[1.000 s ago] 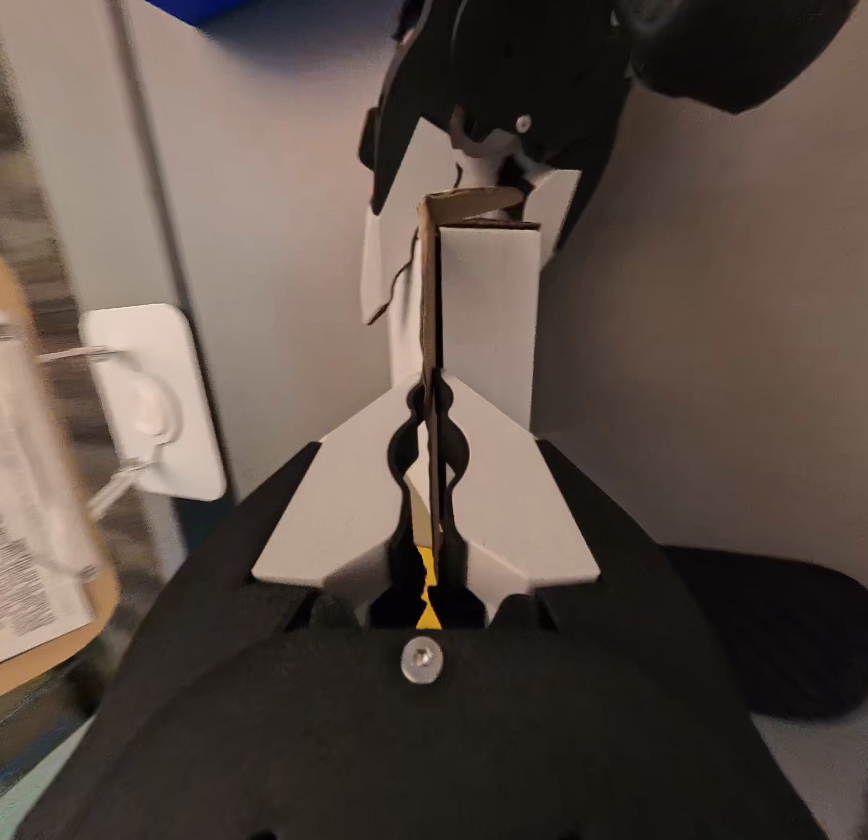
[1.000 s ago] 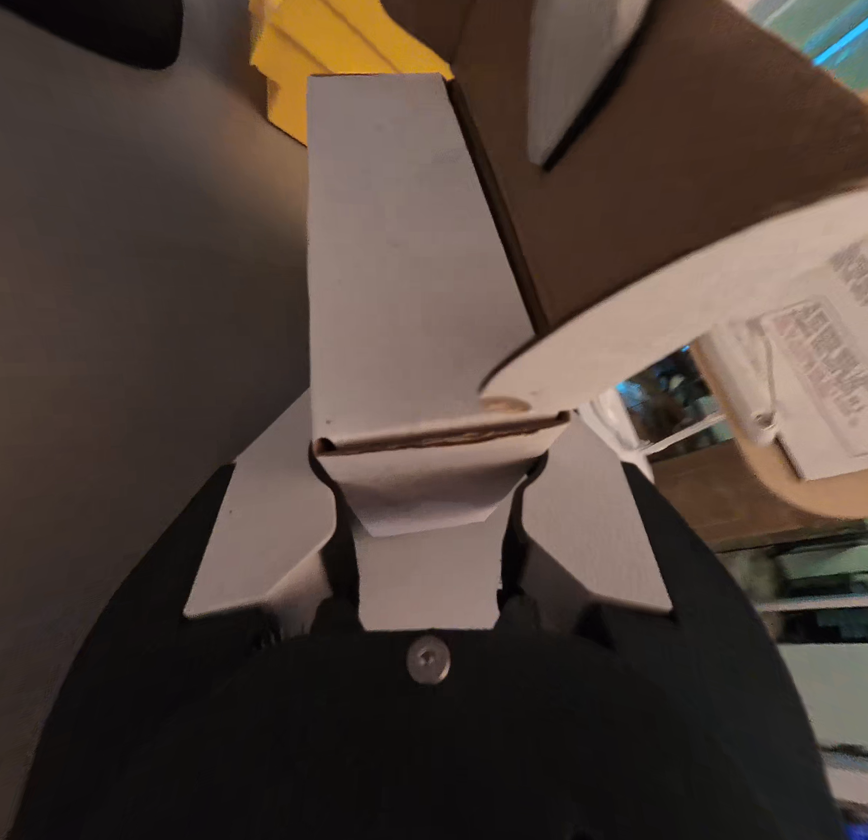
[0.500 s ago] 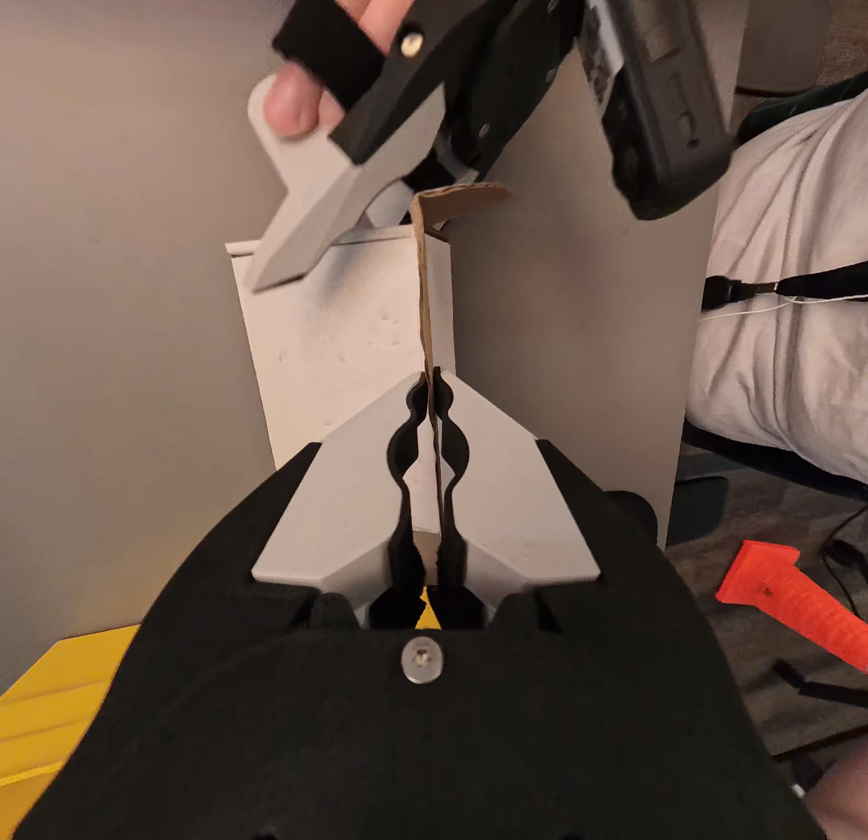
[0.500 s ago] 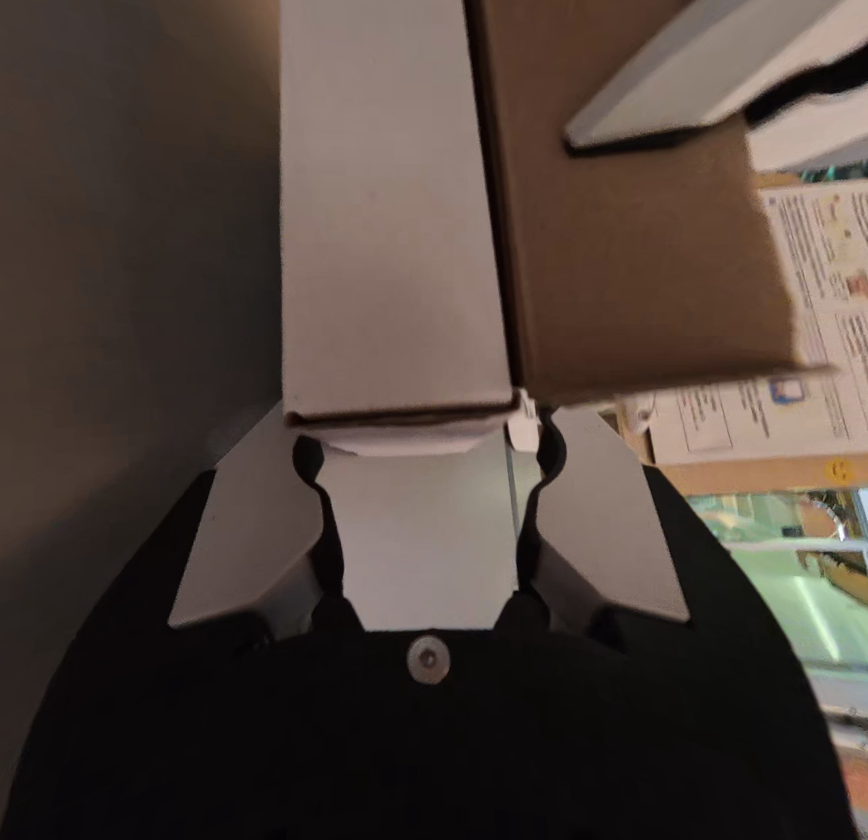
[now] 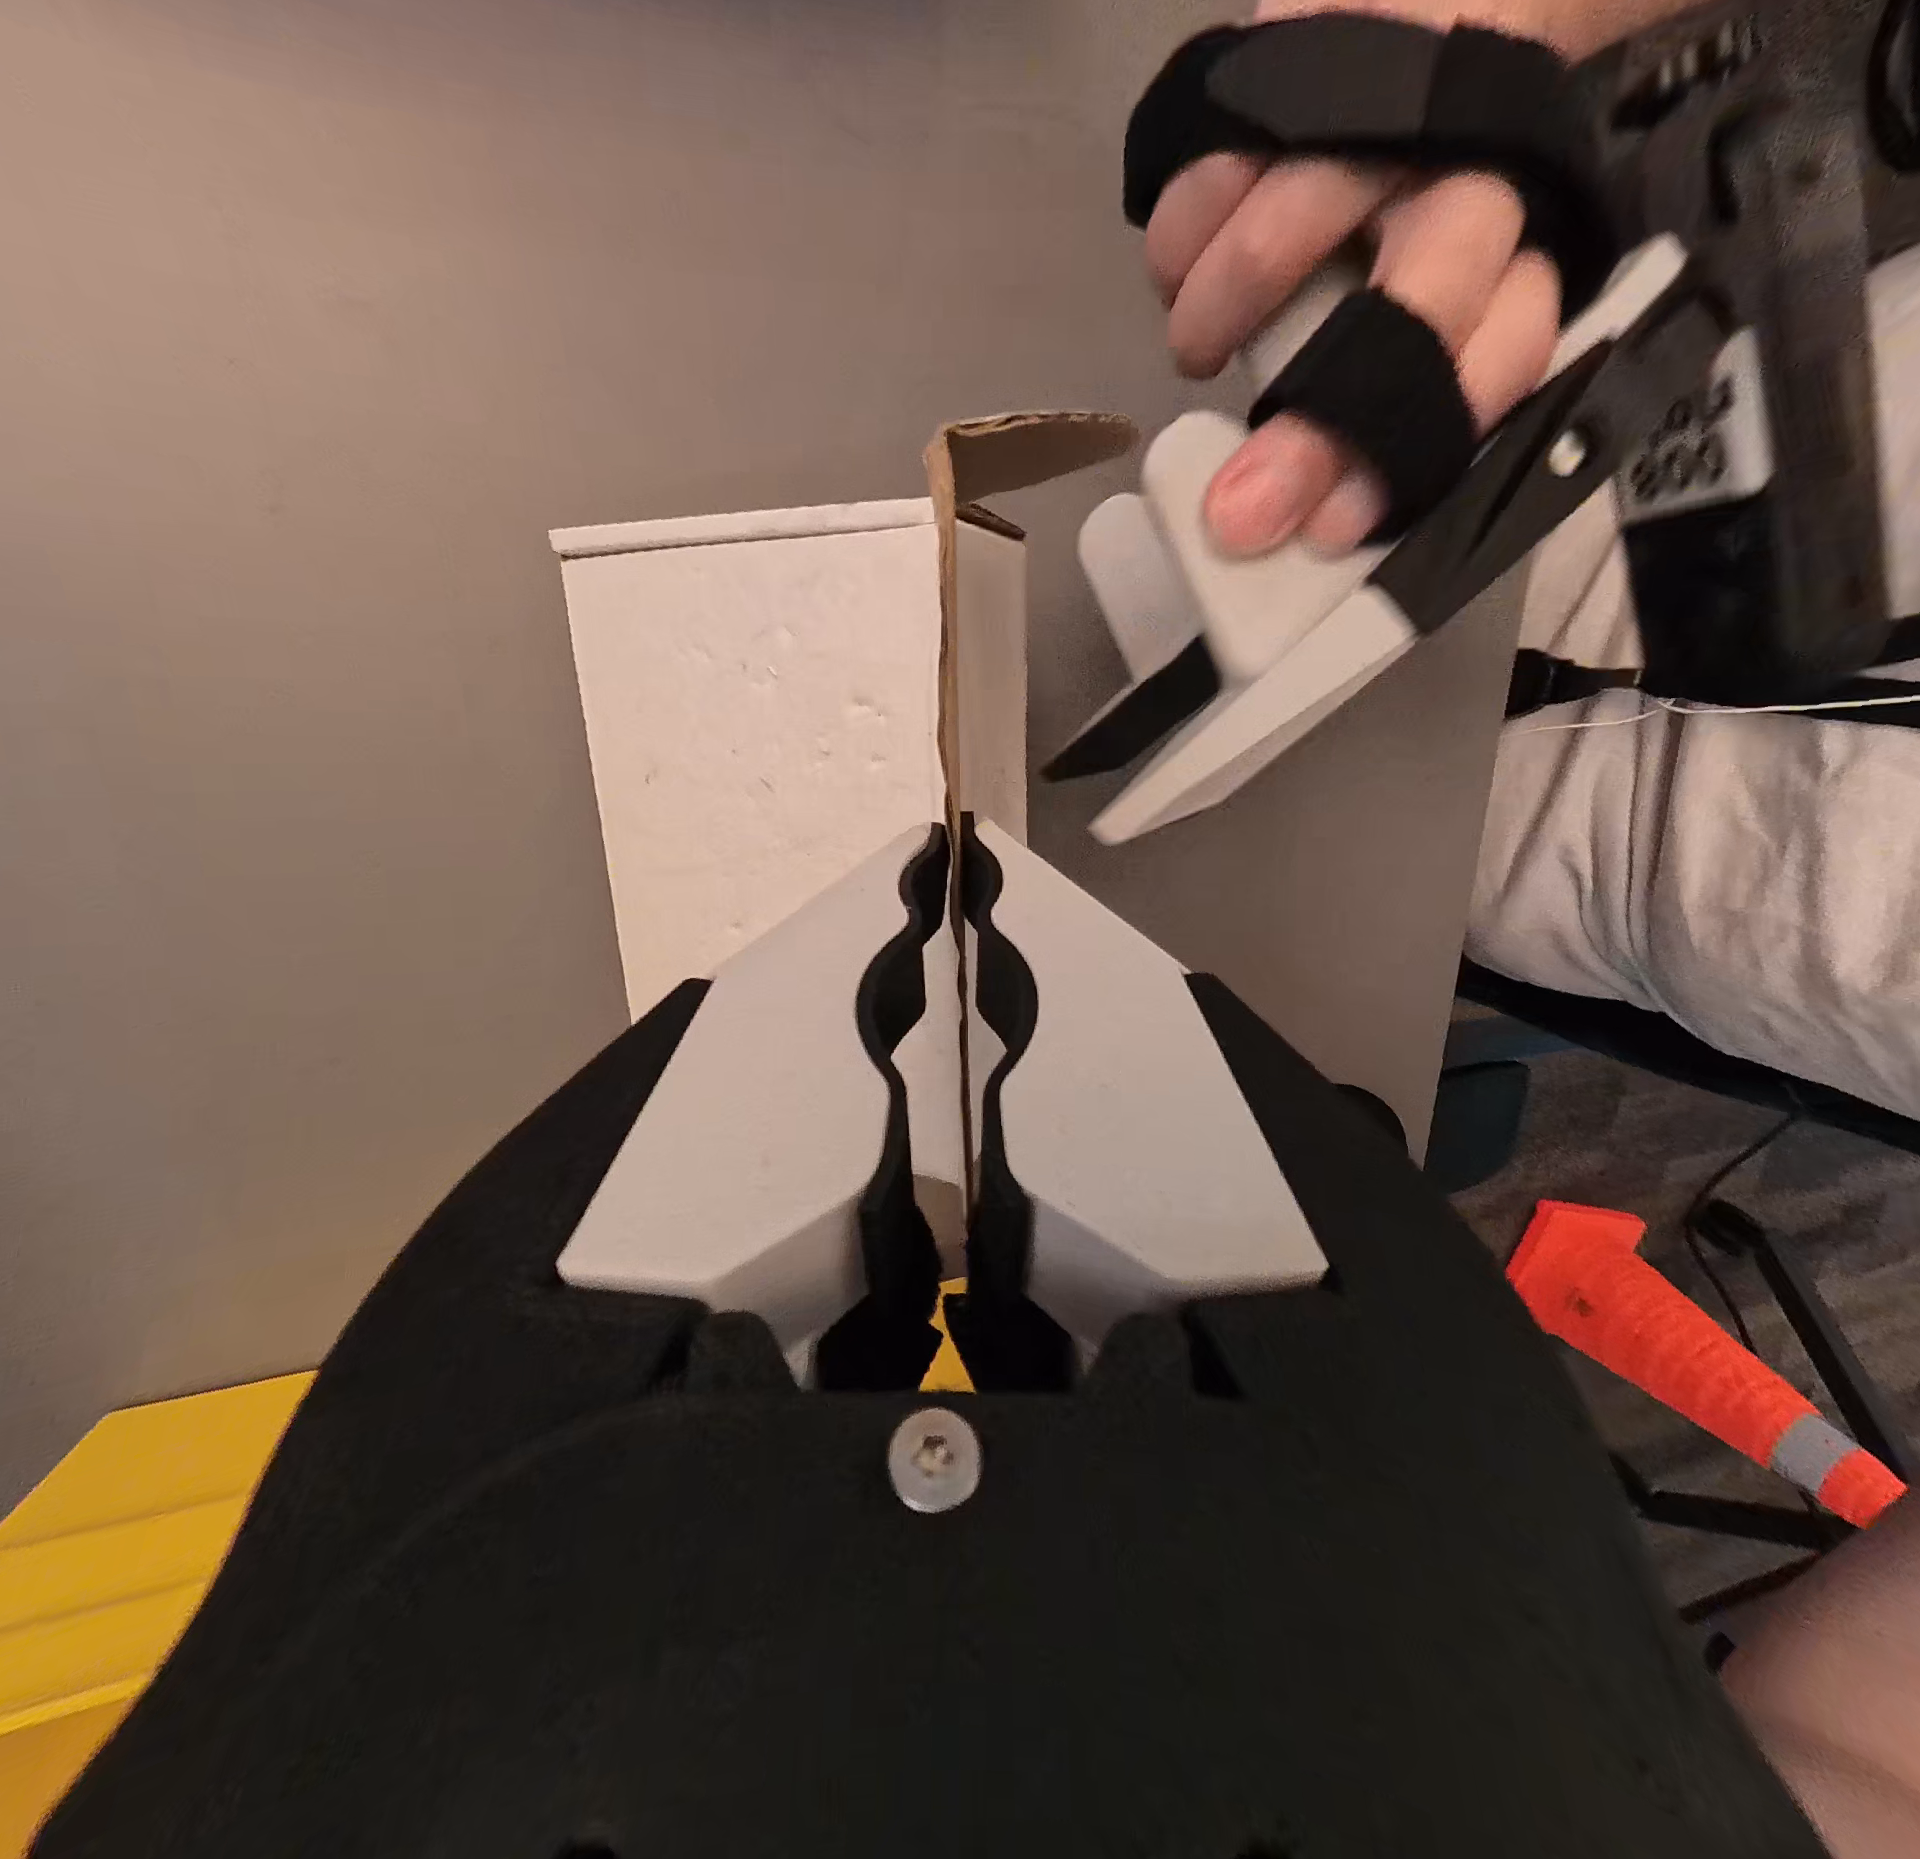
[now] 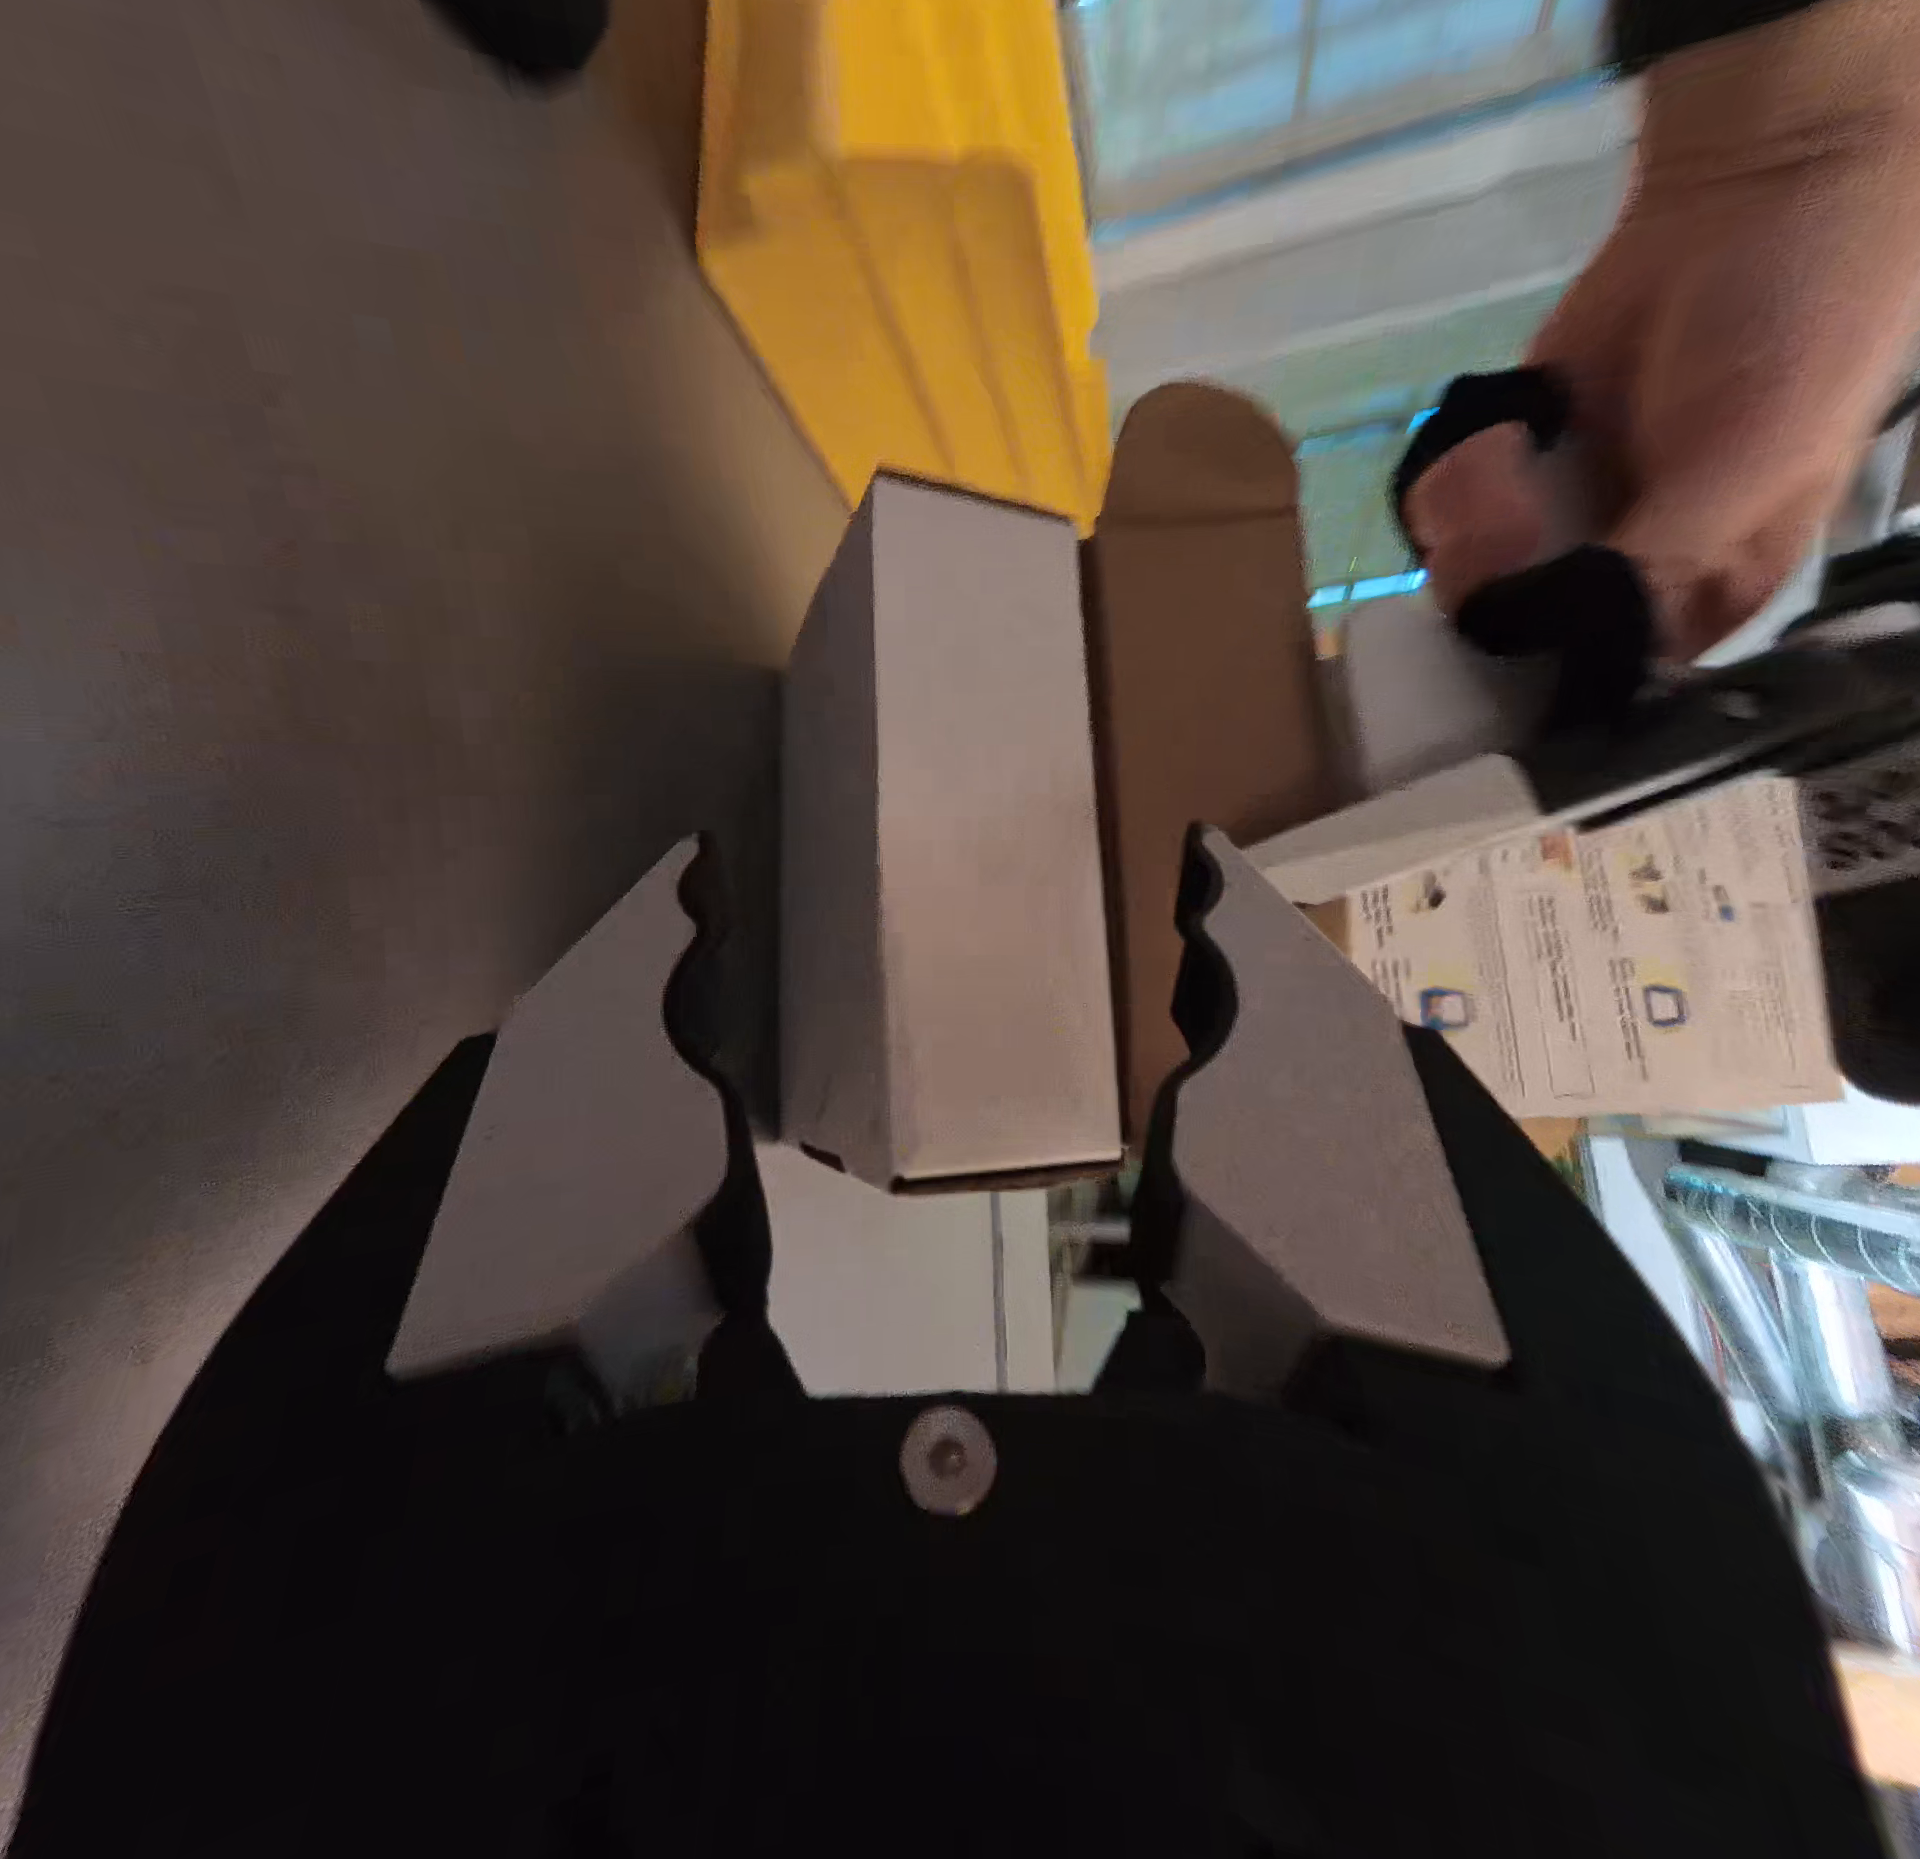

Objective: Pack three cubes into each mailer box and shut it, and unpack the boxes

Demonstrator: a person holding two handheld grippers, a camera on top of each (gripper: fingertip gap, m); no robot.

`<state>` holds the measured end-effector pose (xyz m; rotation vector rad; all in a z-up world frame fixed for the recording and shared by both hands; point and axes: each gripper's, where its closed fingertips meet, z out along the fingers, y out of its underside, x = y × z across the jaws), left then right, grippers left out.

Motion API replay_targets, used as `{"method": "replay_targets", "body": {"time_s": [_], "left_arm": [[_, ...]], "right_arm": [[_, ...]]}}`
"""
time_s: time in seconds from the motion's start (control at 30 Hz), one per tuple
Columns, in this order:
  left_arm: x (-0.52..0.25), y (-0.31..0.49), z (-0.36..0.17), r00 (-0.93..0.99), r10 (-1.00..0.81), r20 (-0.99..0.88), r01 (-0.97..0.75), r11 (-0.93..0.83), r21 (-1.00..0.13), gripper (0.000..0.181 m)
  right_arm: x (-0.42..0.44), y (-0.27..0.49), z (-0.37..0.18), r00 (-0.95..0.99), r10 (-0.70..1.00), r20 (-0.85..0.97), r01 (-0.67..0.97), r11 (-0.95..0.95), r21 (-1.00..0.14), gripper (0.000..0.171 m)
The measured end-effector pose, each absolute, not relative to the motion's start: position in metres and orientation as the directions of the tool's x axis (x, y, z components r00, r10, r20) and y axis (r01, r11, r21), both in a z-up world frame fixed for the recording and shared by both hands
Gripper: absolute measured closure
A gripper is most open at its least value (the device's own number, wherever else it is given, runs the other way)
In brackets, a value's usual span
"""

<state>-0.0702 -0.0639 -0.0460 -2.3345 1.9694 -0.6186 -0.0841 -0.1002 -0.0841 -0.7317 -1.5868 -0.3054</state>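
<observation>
A white mailer box [image 5: 758,729] stands on end against the grey table top. Its lid flap [image 5: 951,666], brown inside, sticks out edge-on. My left gripper [image 5: 956,833] is shut on that flap. My right gripper [image 6: 943,845] is open, its fingers on either side of the box's narrow end [image 6: 956,874] without touching it; the brown flap [image 6: 1195,666] lies to the right of it. In the left wrist view the right gripper [image 5: 1081,801] hangs just right of the box, held by a hand. No cubes are in view.
A yellow bin [image 5: 104,1518] sits beside the box and also shows in the right wrist view [image 6: 914,251]. An orange tool [image 5: 1683,1373] lies on the floor at right. A printed sheet [image 6: 1579,978] lies beyond the left gripper [image 6: 1351,833]. A person's white clothing [image 5: 1714,874] is at right.
My right gripper has let go of the box's end flap, opened and drawn back a little. My left gripper has kept its hold on the lid flap while the box turned.
</observation>
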Motion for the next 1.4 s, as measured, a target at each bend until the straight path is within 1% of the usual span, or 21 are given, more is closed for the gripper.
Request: {"method": "replay_targets", "body": {"time_s": [0.03, 0.07, 0.17, 0.2, 0.23, 0.37, 0.5, 0.7, 0.77, 0.87, 0.93, 1.0, 1.03, 1.07, 1.13, 1.2, 1.3, 1.4], "left_arm": [[-0.07, -0.064, -0.046, 0.122, -0.953, 0.279, -0.943, -0.198, -0.267, 0.181], [-0.069, -0.063, -0.046, 0.121, -0.954, 0.275, -0.944, -0.196, -0.265, 0.181], [-0.069, -0.063, -0.047, 0.118, -0.957, 0.266, -0.949, -0.187, -0.252, 0.181], [-0.069, -0.063, -0.046, 0.117, -0.958, 0.261, -0.951, -0.184, -0.248, 0.181], [-0.069, -0.063, -0.046, 0.115, -0.959, 0.258, -0.953, -0.18, -0.243, 0.181], [-0.069, -0.064, -0.047, 0.112, -0.96, 0.257, -0.96, -0.171, -0.22, 0.181], [-0.069, -0.069, -0.049, 0.104, -0.954, 0.28, -0.973, -0.156, -0.172, 0.181], [-0.067, -0.075, -0.055, 0.1, -0.955, 0.28, -0.979, -0.145, -0.145, 0.181], [-0.067, -0.076, -0.058, 0.088, -0.967, 0.239, -0.983, -0.122, -0.135, 0.181], [-0.069, -0.077, -0.063, 0.042, -0.987, 0.155, -0.991, -0.061, -0.117, 0.181], [-0.07, -0.077, -0.066, 0.038, -0.99, 0.134, -0.993, -0.052, -0.105, 0.181], [-0.067, -0.078, -0.063, 0.066, -0.984, 0.167, -0.989, -0.086, -0.118, 0.181], [-0.063, -0.078, -0.057, 0.087, -0.977, 0.194, -0.983, -0.116, -0.144, 0.181], [-0.06, -0.076, -0.051, 0.101, -0.974, 0.203, -0.976, -0.137, -0.168, 0.181], [-0.059, -0.068, -0.041, 0.097, -0.979, 0.179, -0.972, -0.132, -0.193, 0.181], [-0.06, -0.063, -0.033, 0.081, -0.985, 0.149, -0.974, -0.11, -0.197, 0.181], [-0.062, -0.059, -0.026, 0.088, -0.984, 0.154, -0.976, -0.116, -0.182, 0.181], [-0.063, -0.051, -0.021, 0.091, -0.984, 0.155, -0.979, -0.117, -0.164, 0.181]], "right_arm": [[-0.087, -0.092, -0.09, -0.022, 0.277, 0.961, 0.66, 0.726, -0.194, 0.084], [-0.09, -0.087, -0.095, -0.039, 0.298, 0.954, 0.69, 0.698, -0.19, 0.084], [-0.092, -0.078, -0.094, -0.013, 0.327, 0.945, 0.734, 0.644, -0.213, 0.092], [-0.092, -0.077, -0.091, 0.001, 0.323, 0.946, 0.741, 0.635, -0.217, 0.099], [-0.092, -0.078, -0.091, -0.007, 0.333, 0.943, 0.748, 0.628, -0.216, 0.1], [-0.09, -0.077, -0.094, -0.011, 0.368, 0.93, 0.787, 0.576, -0.219, 0.1], [-0.091, -0.083, -0.095, -0.006, 0.408, 0.913, 0.787, 0.565, -0.247, 0.103], [-0.089, -0.087, -0.097, -0.007, 0.423, 0.906, 0.791, 0.557, -0.254, 0.112], [-0.089, -0.087, -0.1, -0.023, 0.417, 0.908, 0.802, 0.55, -0.232, 0.112], [-0.089, -0.084, -0.109, -0.074, 0.37, 0.926, 0.821, 0.549, -0.154, 0.108], [-0.09, -0.084, -0.112, -0.078, 0.371, 0.925, 0.83, 0.539, -0.146, 0.109], [-0.09, -0.092, -0.125, -0.113, 0.44, 0.891, 0.83, 0.534, -0.159, 0.128], [-0.091, -0.094, -0.132, -0.12, 0.464, 0.878, 0.832, 0.529, -0.166, 0.128], [-0.09, -0.093, -0.136, -0.137, 0.453, 0.881, 0.839, 0.526, -0.14, 0.128], [-0.089, -0.092, -0.14, -0.174, 0.412, 0.894, 0.84, 0.536, -0.084, 0.121], [-0.09, -0.092, -0.14, -0.163, 0.416, 0.895, 0.842, 0.532, -0.094, 0.12], [-0.087, -0.088, -0.141, -0.115, 0.483, 0.868, 0.861, 0.484, -0.155, 0.121], [-0.074, -0.076, -0.145, -0.097, 0.506, 0.857, 0.902, 0.408, -0.139, 0.127]]}}
